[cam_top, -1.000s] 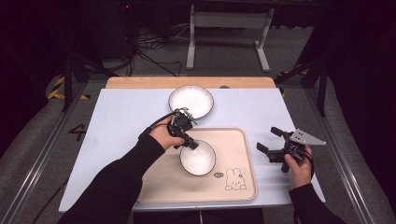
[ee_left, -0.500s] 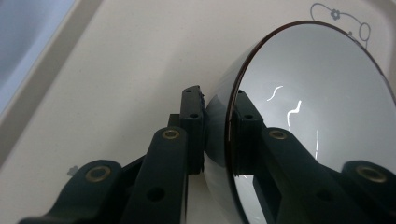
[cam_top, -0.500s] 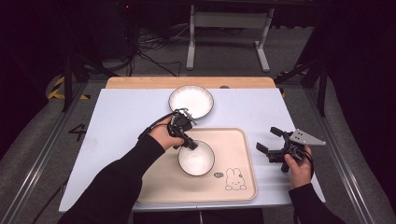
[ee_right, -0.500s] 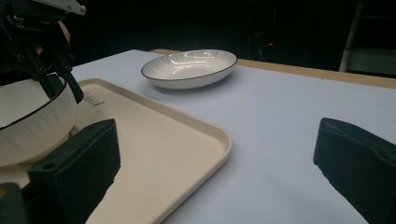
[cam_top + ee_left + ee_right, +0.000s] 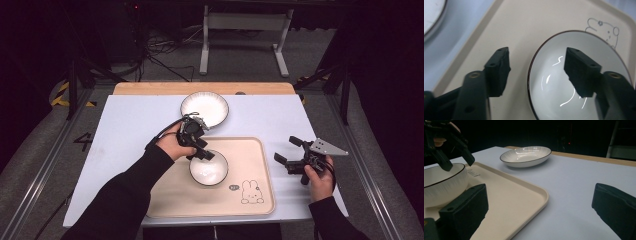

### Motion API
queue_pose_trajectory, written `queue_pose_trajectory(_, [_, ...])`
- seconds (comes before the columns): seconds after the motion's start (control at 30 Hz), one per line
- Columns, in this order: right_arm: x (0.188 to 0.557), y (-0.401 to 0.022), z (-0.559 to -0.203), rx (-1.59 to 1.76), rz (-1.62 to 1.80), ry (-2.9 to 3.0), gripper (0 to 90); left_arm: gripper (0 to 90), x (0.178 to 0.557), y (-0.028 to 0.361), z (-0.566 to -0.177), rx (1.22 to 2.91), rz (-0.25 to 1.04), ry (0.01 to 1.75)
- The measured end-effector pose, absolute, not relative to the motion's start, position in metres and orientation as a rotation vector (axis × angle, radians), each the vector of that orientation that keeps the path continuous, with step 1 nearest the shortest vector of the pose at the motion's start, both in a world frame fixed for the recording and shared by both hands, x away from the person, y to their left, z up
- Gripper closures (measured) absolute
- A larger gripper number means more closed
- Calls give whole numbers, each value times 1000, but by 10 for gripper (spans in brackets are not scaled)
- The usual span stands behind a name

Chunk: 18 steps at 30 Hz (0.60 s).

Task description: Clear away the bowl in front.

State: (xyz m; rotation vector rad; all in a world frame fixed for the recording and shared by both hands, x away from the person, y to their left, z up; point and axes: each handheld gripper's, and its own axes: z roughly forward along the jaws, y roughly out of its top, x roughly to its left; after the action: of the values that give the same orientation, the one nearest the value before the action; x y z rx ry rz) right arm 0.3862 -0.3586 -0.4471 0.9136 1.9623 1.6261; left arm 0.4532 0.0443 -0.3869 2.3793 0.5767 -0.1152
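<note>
My left gripper [image 5: 201, 151] has opened — jaws now wide astride the bowl's [image 5: 208, 169] rim, bowl set on the tray [image 5: 260, 200] at frame centre; right gripper [image 5: 292, 156] open, empty.

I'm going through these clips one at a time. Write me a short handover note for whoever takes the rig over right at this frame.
Left gripper: open, jaws astride the near rim of the bowl, one inside, one outside.
Right gripper: open, holding nothing, over the table right of the tray.
Done: bowl sits on the tray beside the rabbit drawing.
Left: probably the plate, which lies on the table beyond the tray.
</note>
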Motion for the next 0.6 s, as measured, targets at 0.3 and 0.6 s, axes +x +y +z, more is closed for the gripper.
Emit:
queue_pose_trajectory(0.3, [388,-356,-447,904,1629,1973,11,149,442,67,-375,2148,-67,551])
queue_pose_trajectory(0.6, [388,-354,-447,902,1622,1981,11,126,428,94,-375,2040,65,555])
